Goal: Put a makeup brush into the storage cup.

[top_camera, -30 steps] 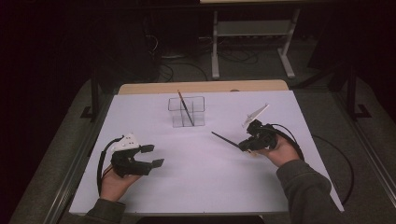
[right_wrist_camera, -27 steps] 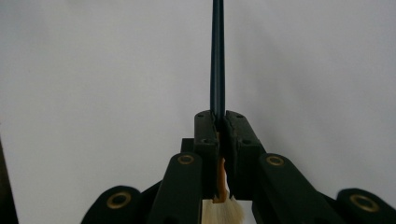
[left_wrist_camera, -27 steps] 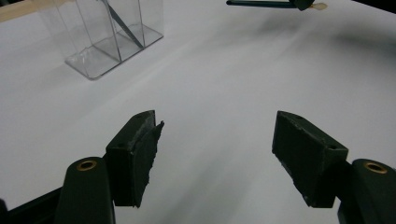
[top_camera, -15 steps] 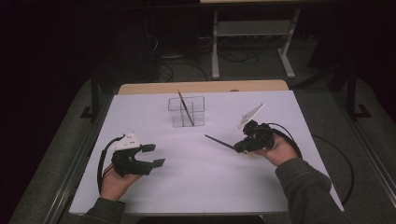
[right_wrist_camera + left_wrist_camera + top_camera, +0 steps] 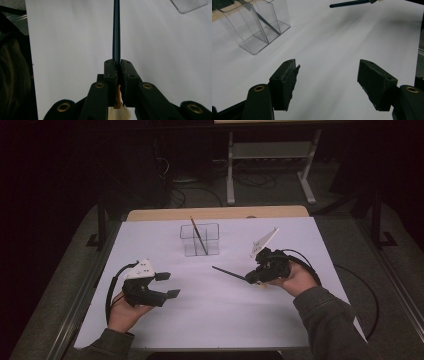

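High view is showing the work partway along: the right claw (image 5: 256, 279) is gripping a dark-handled paintbrush (image 5: 229, 273) near its ferrule, carrying it above the white bench (image 5: 210, 320) to the right of and nearer than the clear holder (image 5: 200, 240), with the handle pointing left, so setting it inside is seemingly what is left. That divided holder, standing at the far middle, is already keeping one brush (image 5: 198, 235) leaning in a compartment. Meanwhile the left claw (image 5: 167, 285) is waiting at the near left, spread wide and holding nothing.
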Tool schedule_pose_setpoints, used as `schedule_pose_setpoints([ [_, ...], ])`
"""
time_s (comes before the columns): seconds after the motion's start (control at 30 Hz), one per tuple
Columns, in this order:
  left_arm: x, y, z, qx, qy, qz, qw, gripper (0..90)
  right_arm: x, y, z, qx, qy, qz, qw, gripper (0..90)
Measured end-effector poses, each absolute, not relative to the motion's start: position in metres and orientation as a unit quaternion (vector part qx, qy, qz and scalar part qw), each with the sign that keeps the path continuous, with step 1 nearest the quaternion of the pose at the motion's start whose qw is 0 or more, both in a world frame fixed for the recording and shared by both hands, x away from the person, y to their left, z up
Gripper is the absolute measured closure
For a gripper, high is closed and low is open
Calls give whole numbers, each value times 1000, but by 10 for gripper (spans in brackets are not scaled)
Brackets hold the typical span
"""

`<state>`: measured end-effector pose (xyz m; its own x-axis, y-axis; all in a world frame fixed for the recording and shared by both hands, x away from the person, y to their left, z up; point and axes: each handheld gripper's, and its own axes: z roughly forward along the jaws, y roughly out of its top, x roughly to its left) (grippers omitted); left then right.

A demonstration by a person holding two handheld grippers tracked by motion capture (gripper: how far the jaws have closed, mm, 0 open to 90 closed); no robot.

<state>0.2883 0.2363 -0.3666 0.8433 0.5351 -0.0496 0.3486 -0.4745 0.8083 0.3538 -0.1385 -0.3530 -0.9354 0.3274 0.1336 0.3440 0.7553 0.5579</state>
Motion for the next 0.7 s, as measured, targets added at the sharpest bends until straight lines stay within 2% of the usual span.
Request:
schedule_pose_setpoints([
  [0.7,290,217,-345,881,212,97,412,308,346,-116,-339,-117,-945,-304,28,834],
])
